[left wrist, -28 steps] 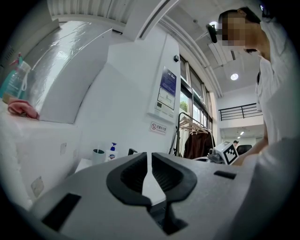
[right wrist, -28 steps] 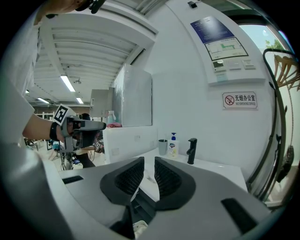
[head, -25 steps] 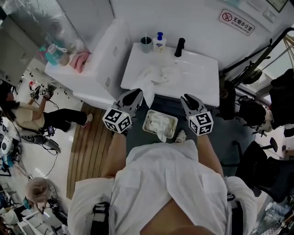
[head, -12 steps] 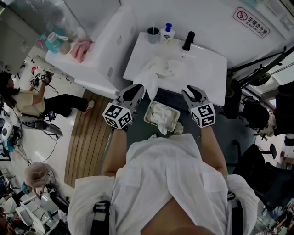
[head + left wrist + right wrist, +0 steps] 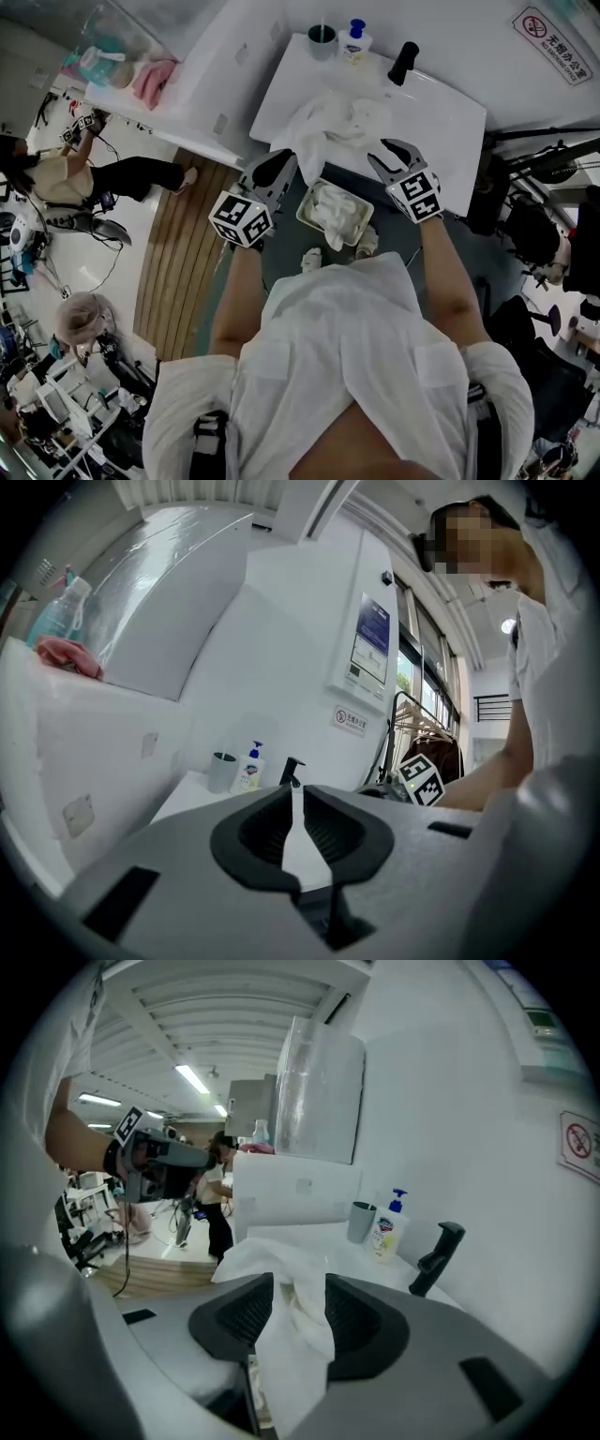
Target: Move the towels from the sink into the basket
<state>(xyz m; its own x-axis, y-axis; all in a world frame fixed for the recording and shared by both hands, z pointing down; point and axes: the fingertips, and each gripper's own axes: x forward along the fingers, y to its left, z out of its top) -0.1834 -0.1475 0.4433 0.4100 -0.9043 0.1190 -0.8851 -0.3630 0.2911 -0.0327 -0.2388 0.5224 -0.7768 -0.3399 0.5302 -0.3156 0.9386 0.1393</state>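
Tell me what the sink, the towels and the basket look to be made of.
Sink: smooth white with a hard, even surface, likely ceramic or enamel.
Towels: soft white cloth, crumpled into folds, with one part draped over the front rim.
Basket: pale, rigid and rectangular, probably plastic, though this view leaves metal open.
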